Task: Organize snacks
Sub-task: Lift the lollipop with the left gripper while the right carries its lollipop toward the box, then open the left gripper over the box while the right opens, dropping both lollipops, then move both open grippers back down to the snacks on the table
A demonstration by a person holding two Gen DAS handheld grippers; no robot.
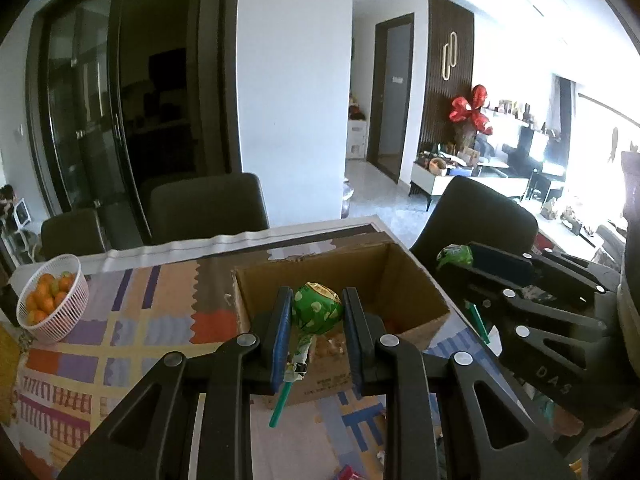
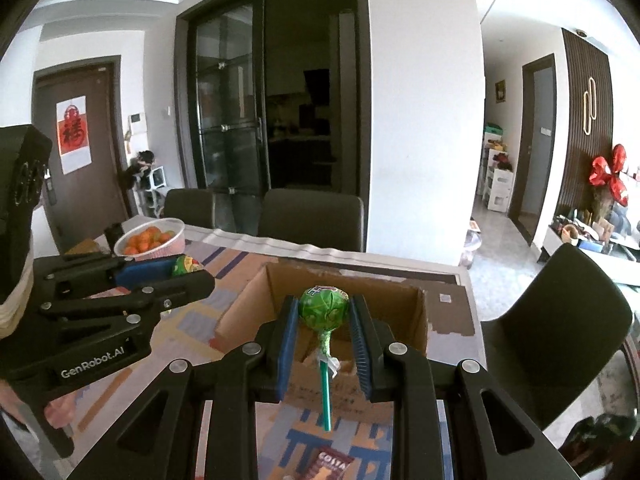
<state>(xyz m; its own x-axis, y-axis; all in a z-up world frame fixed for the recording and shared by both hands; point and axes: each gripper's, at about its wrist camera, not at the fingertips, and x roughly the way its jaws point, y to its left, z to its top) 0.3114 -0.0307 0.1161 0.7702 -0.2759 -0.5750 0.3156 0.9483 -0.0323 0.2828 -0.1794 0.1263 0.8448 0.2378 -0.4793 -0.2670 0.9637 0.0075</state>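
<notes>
My left gripper (image 1: 317, 308) is shut on a green lollipop (image 1: 316, 307) with its green stick hanging down, held above the near wall of an open cardboard box (image 1: 412, 276). My right gripper (image 2: 325, 309) is shut on a second green lollipop (image 2: 325, 304), stick down, also above the box (image 2: 420, 316). Each gripper shows in the other's view: the right one at the right of the left wrist view (image 1: 456, 258), the left one at the left of the right wrist view (image 2: 188, 268). Some snacks lie in the box bottom, mostly hidden.
The table carries a patterned cloth (image 1: 132, 320). A white basket of small oranges (image 1: 52, 300) stands at its far left. Dark chairs (image 1: 208, 208) ring the table. A Costa packet (image 2: 330, 462) lies on the cloth near me.
</notes>
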